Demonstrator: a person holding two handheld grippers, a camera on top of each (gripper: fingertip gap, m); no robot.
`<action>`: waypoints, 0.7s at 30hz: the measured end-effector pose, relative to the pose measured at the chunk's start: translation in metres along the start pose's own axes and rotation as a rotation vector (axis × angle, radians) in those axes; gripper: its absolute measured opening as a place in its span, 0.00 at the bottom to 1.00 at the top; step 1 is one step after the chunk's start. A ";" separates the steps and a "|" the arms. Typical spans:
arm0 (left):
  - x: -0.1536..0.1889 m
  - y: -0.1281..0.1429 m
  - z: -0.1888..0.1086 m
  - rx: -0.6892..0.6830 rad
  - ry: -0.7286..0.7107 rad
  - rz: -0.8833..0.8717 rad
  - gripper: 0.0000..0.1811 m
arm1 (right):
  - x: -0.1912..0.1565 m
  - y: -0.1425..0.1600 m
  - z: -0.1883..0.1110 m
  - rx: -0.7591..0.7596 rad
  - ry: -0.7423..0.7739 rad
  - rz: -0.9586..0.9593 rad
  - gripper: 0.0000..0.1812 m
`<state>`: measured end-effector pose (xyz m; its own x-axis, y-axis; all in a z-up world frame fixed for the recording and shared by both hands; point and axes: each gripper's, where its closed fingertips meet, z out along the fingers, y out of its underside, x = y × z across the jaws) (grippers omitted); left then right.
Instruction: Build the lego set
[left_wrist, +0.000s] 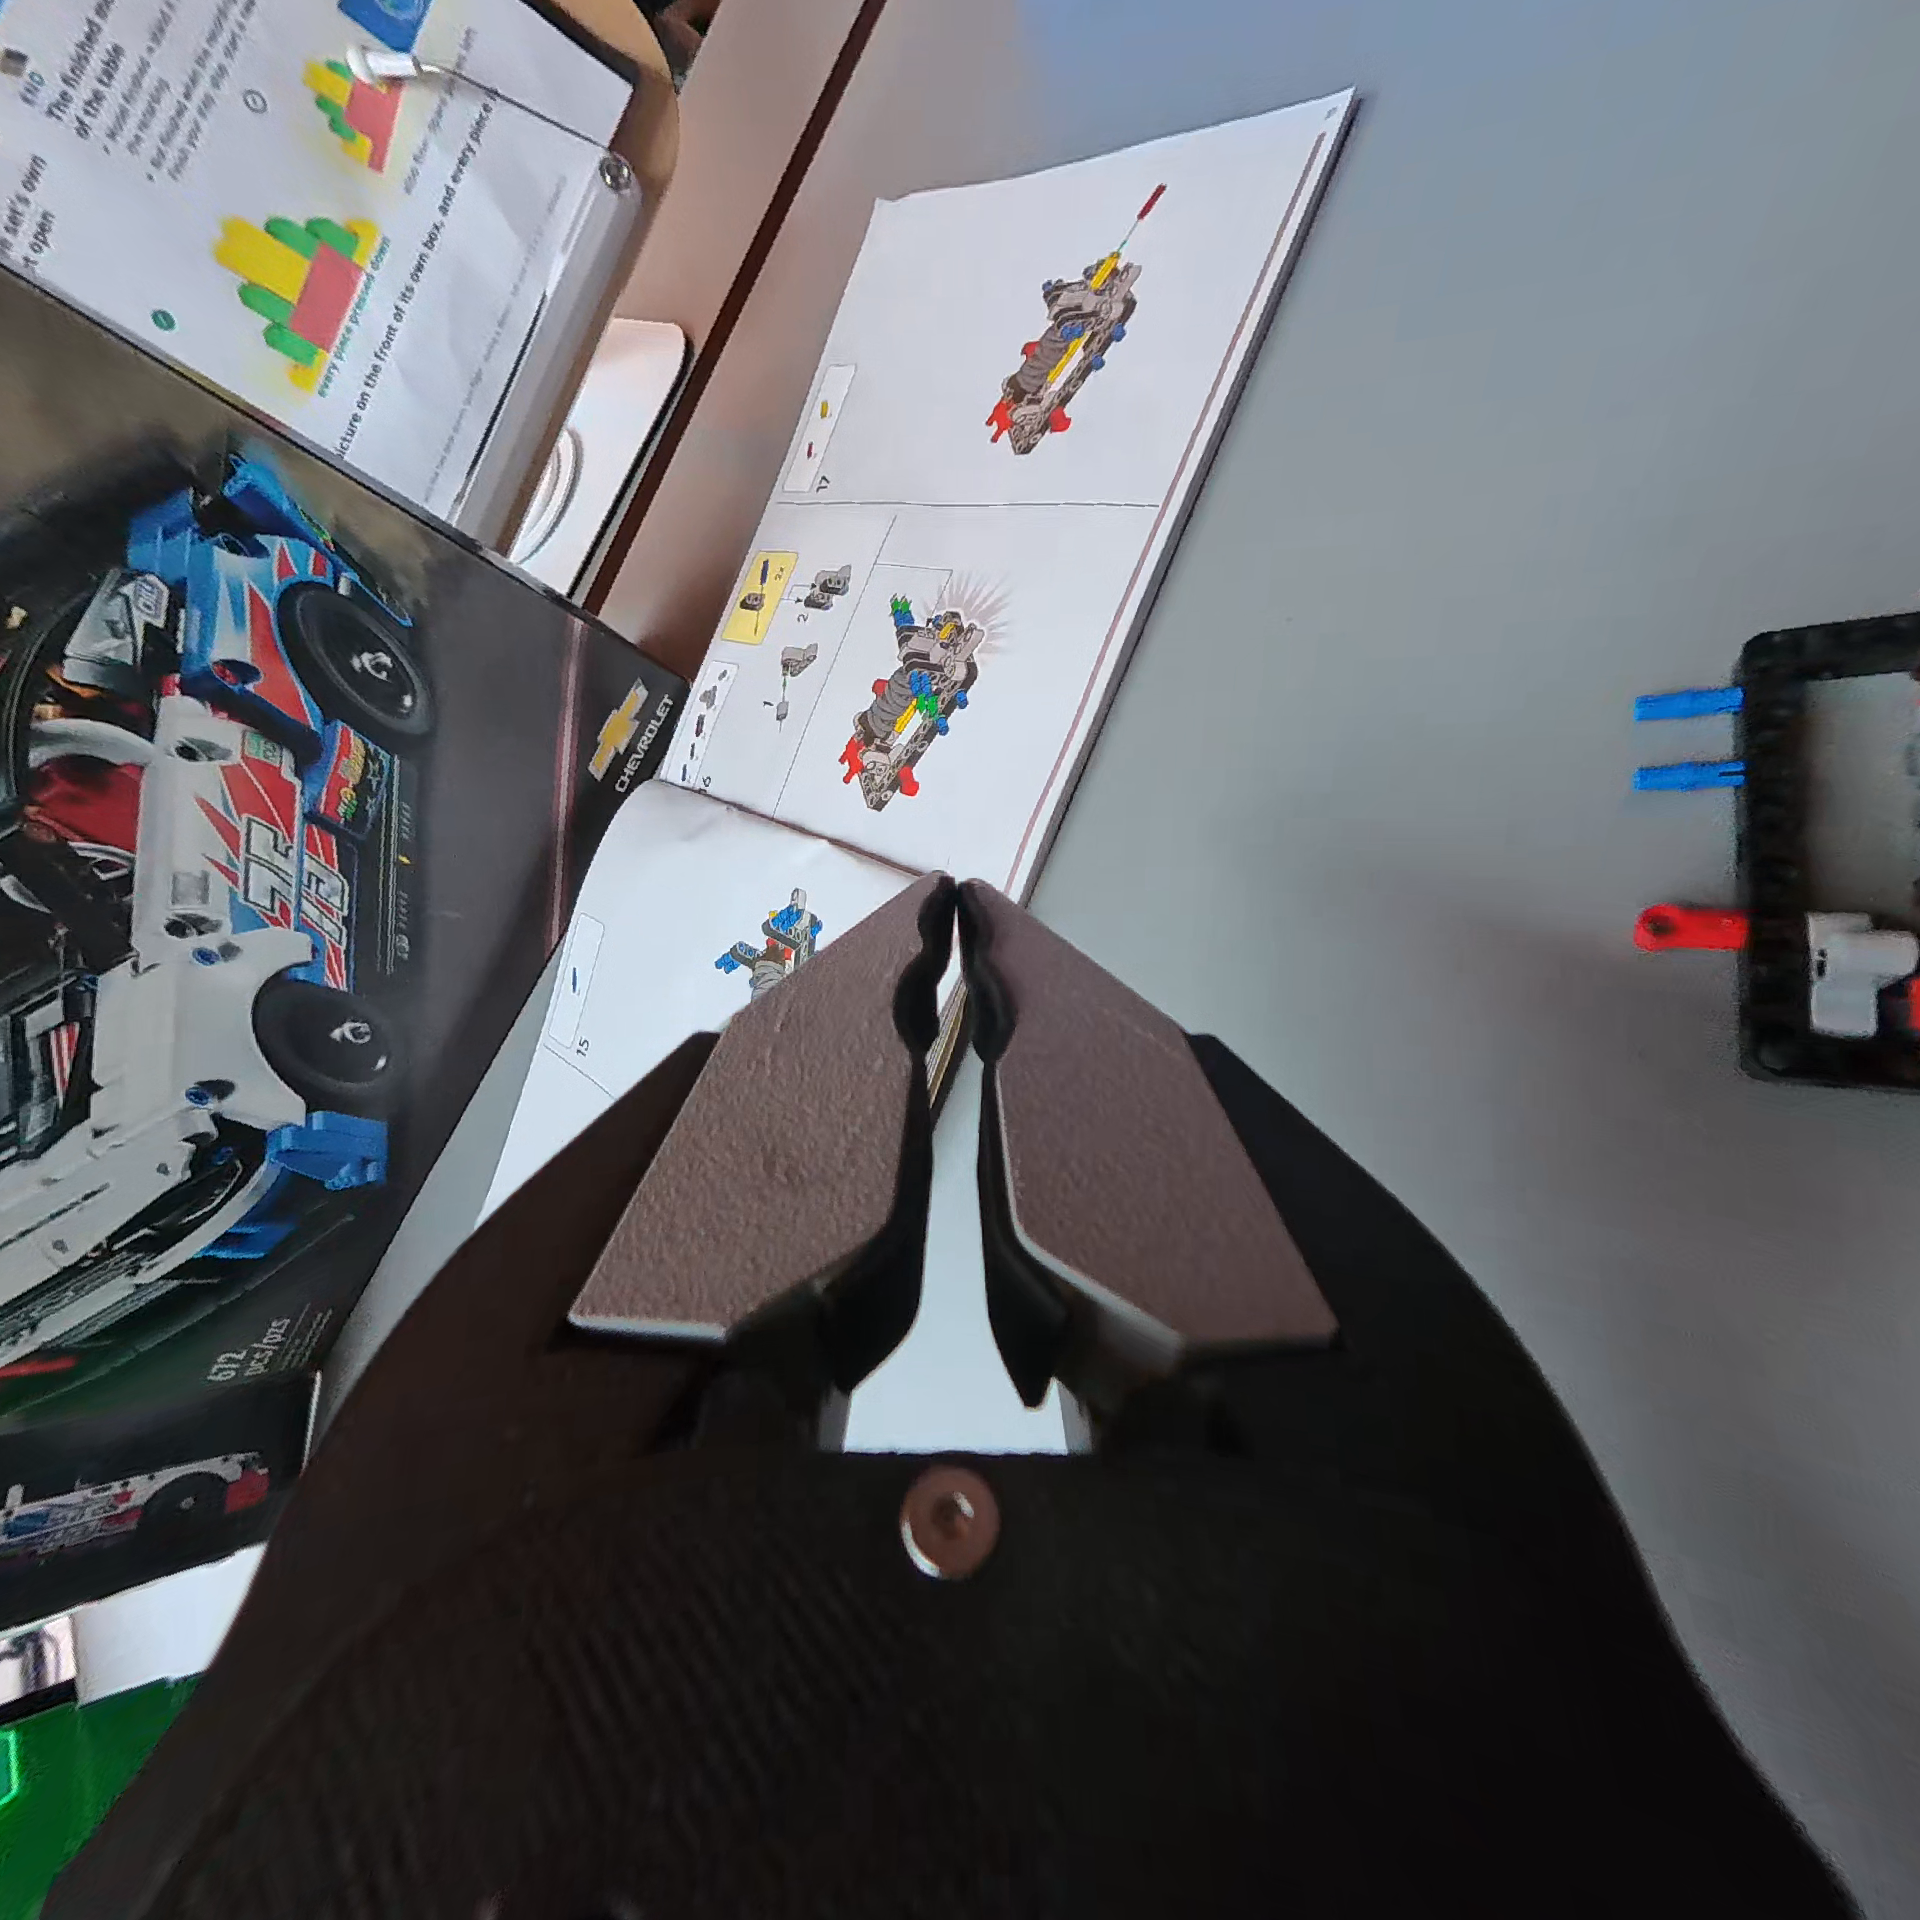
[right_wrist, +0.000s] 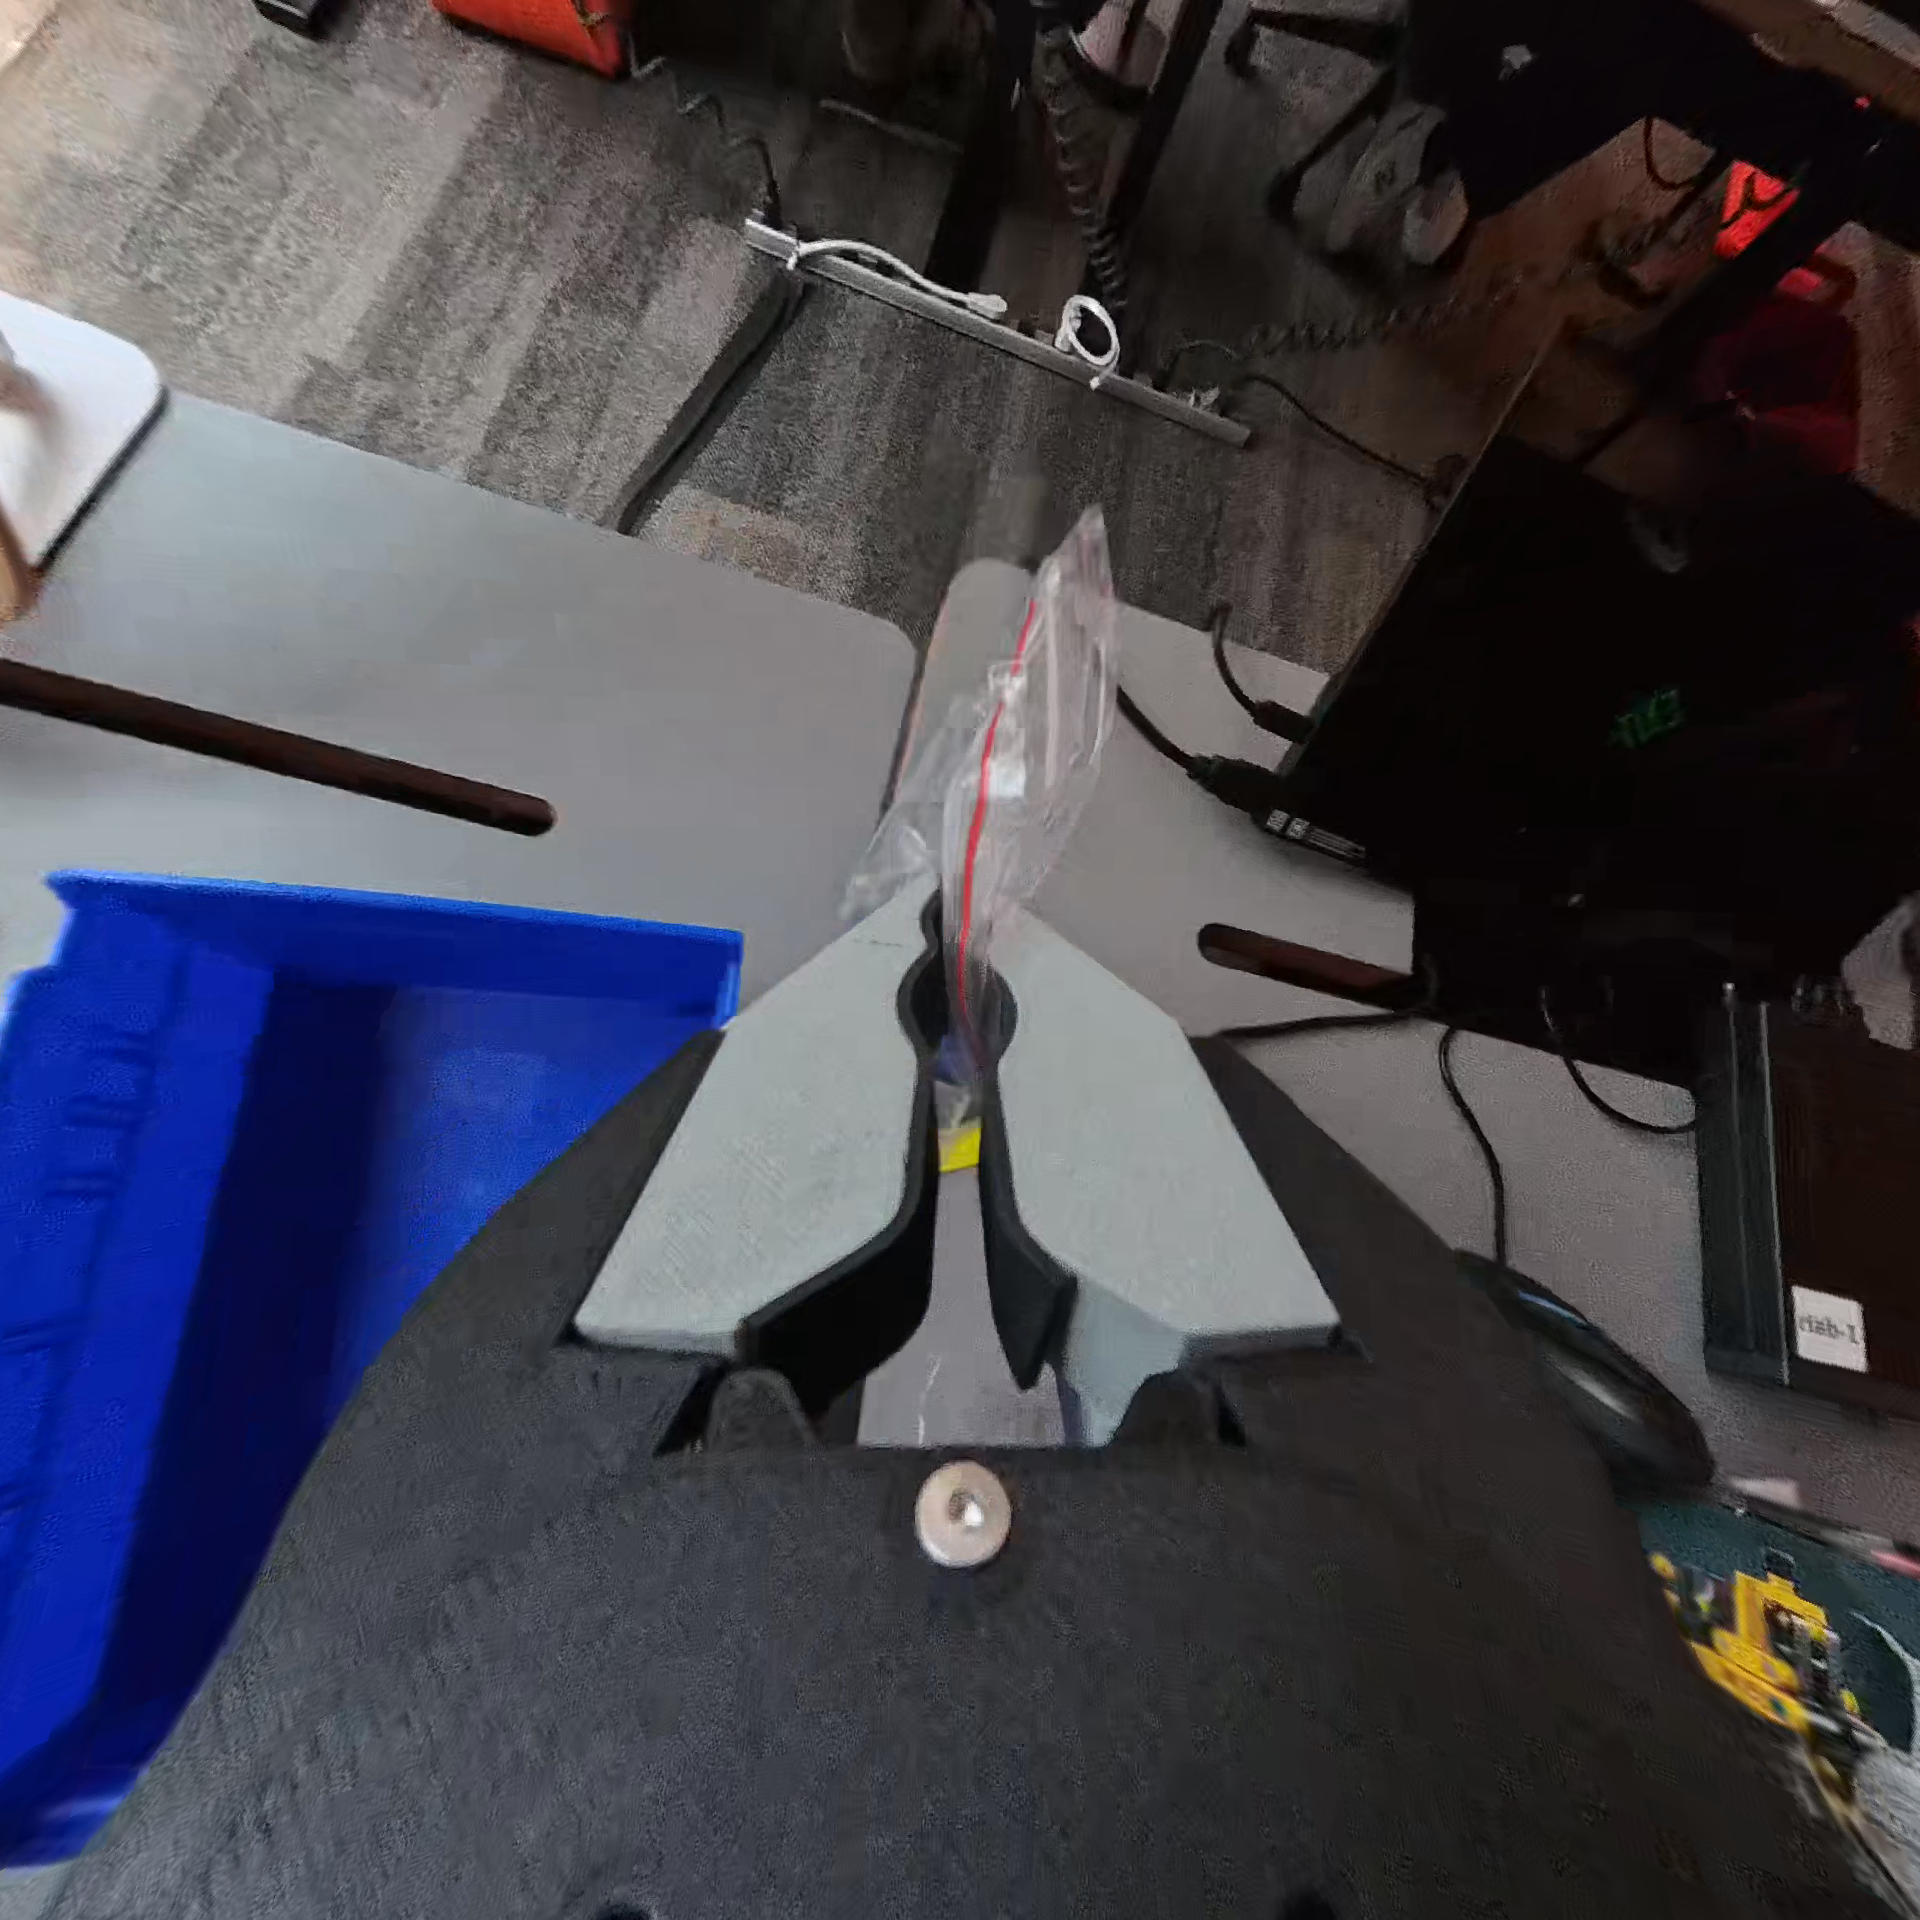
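While gripped, bag (right_wrist: 1023, 717) protrudes beyond right tongs (right_wrist: 961, 914).

Blue bin (right_wrist: 312, 1091), clear bag (right_wrist: 1023, 717) w/ red strip, black frame (left_wrist: 1766, 883), grey table (left_wrist: 1455, 520).

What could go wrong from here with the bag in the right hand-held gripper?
1. The right hand-held gripper pinches only thin film of the clear bag; it may slip, or tear and spill the pieces inside.
2. The bag hangs near the table's edge, beside the blue bin, so loose pieces could drop to the carpet.
3. The left hand-held gripper is shut over the manual; a careless move could shift the pages.
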<state>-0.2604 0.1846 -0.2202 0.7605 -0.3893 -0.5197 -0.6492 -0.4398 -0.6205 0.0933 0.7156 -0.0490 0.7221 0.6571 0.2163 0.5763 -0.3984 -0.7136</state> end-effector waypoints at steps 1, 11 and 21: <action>0.000 -0.001 0.001 0.005 0.000 -0.012 0.00 | 0.010 0.014 0.013 -0.045 0.022 0.008 0.00; 0.001 -0.011 0.007 0.031 0.016 -0.011 0.00 | 0.055 0.111 0.073 -0.224 0.138 0.055 0.00; 0.009 -0.010 0.001 0.052 0.039 -0.047 0.00 | 0.042 0.148 0.070 -0.431 0.061 0.088 0.32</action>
<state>-0.2472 0.1865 -0.2191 0.7884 -0.4006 -0.4668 -0.6105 -0.4160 -0.6740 0.1819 0.7286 -0.1918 0.7893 0.5749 0.2154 0.6092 -0.6901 -0.3906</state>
